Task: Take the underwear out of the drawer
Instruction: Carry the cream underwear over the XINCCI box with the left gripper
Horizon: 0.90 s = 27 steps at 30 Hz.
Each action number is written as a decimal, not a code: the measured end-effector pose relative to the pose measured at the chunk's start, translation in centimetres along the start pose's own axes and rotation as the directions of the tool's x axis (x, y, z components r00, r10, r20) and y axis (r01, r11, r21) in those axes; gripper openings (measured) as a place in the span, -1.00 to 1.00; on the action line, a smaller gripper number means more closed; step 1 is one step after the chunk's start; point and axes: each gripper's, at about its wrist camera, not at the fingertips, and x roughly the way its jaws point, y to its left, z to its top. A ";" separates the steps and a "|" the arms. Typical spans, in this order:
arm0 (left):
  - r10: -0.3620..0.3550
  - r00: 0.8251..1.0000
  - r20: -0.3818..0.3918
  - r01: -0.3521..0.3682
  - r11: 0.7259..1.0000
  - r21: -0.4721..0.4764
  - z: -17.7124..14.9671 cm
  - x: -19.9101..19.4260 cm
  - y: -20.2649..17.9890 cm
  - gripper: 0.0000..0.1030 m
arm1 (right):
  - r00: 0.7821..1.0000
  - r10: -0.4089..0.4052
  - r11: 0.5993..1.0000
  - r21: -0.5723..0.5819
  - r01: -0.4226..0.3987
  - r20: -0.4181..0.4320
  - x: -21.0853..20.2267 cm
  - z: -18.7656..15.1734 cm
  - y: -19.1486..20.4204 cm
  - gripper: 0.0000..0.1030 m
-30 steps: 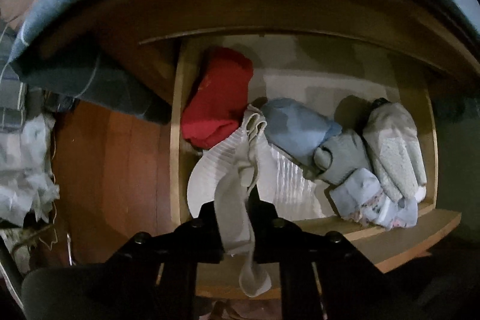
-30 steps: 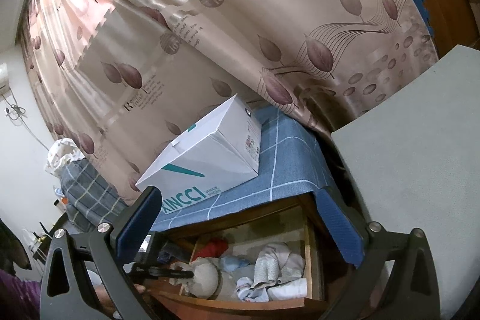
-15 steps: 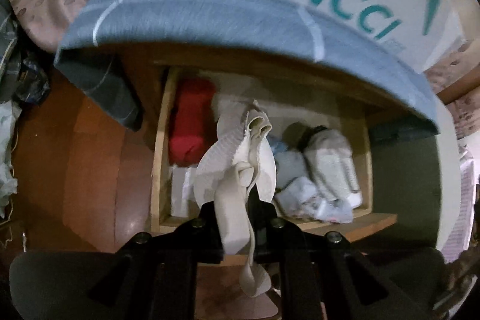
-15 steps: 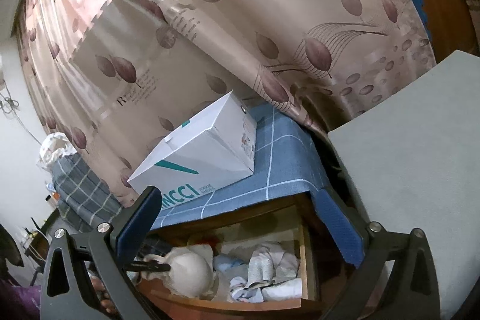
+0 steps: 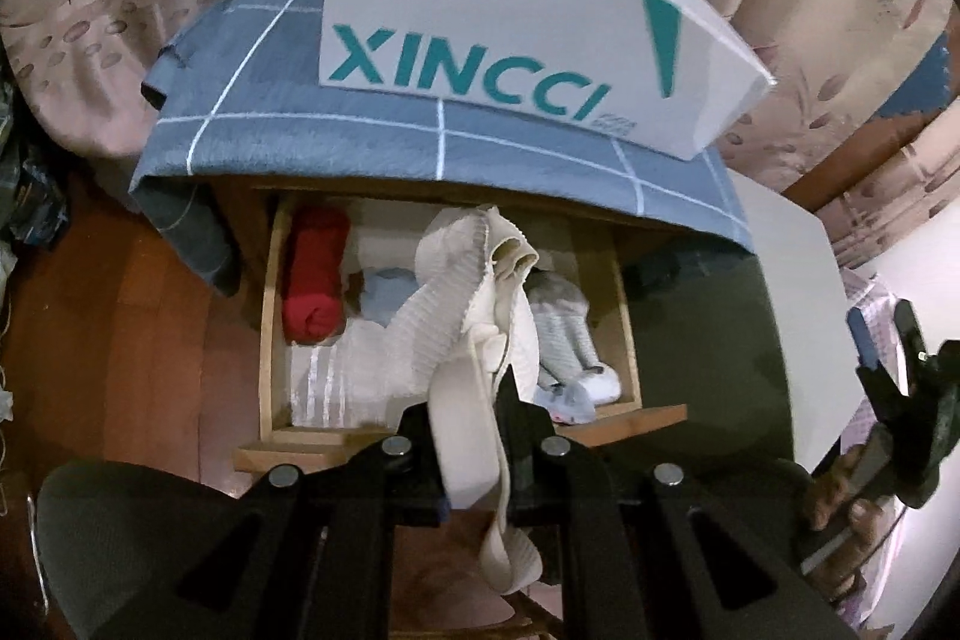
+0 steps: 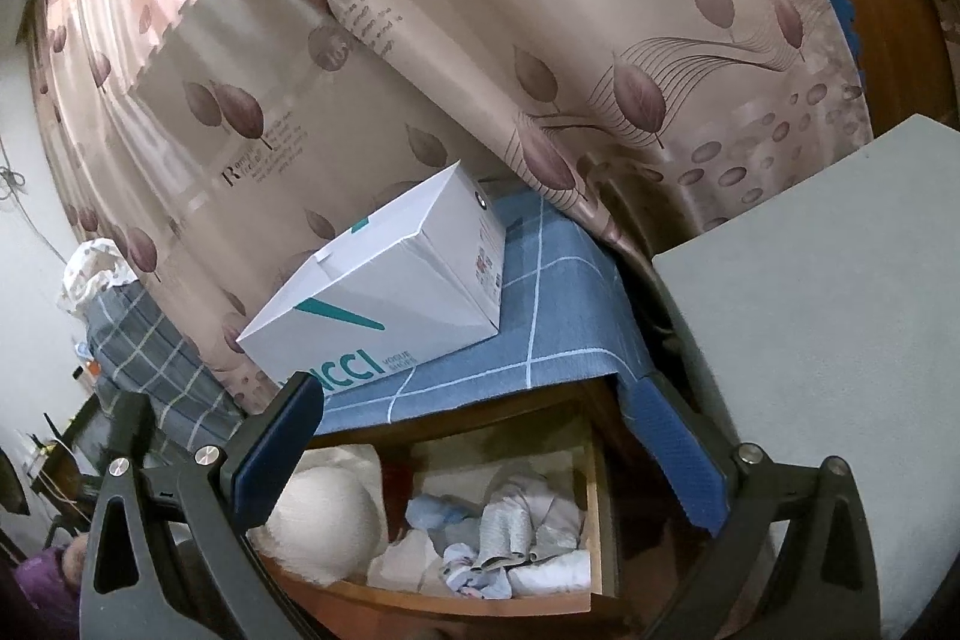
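My left gripper (image 5: 471, 415) is shut on a cream ribbed piece of underwear (image 5: 462, 304) and holds it up above the open wooden drawer (image 5: 268, 316). Its strap hangs down between the fingers. The same cream garment (image 6: 324, 520) shows in the right wrist view, lifted at the drawer's left side. In the drawer lie a red roll (image 5: 315, 283), light blue pieces (image 5: 384, 295) and grey-white pieces (image 5: 564, 328). My right gripper (image 6: 486, 466) is open and empty, held above the drawer (image 6: 594, 508), and it appears at the right edge of the left wrist view (image 5: 900, 400).
A white XINCCI shoe box (image 5: 510, 10) sits on a blue checked cloth (image 5: 372, 142) over the cabinet. A leaf-print curtain (image 6: 540, 70) hangs behind. A grey bed surface (image 6: 840, 310) lies to the right. Wooden floor (image 5: 120, 340) is on the left.
My left gripper has risen and pulled back with the cream underwear, lifting it out of the drawer. The shoe box top has come into view. The right gripper moved only slightly.
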 end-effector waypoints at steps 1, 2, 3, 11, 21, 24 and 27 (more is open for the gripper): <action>-0.006 1.000 0.004 0.006 1.000 0.001 -0.1 -0.3 -0.1 -0.79 | 1.000 -0.003 1.000 -0.005 0.003 -0.003 0.1 0.0 0.1 1.00; -0.012 1.000 0.008 0.012 1.000 0.001 -0.2 -0.6 -0.1 -0.79 | 1.000 -0.008 1.000 -0.012 0.008 -0.008 0.2 0.0 0.2 1.00; -0.017 1.000 0.013 0.017 1.000 0.000 -0.2 -1.0 -0.2 -0.79 | 1.000 -0.011 1.000 -0.016 0.011 -0.010 0.3 0.0 0.3 1.00; -0.063 0.996 0.057 0.062 0.998 0.030 -0.6 -4.7 -1.3 -0.79 | 0.999 -0.029 0.999 -0.036 0.028 -0.022 0.5 -0.2 0.6 1.00; -0.150 0.980 0.127 0.140 0.986 0.090 1.0 -11.8 -4.6 -0.79 | 0.998 -0.044 0.998 -0.057 0.042 -0.036 0.8 -0.3 0.8 1.00; -0.177 0.973 0.150 0.163 0.982 0.100 2.3 -14.0 -5.4 -0.79 | 0.998 -0.045 0.997 -0.060 0.043 -0.039 0.7 -0.3 0.9 1.00; -0.203 0.962 0.184 0.183 0.976 0.120 4.2 -16.5 -6.6 -0.79 | 0.998 -0.043 0.997 -0.059 0.041 -0.038 0.7 -0.3 0.9 1.00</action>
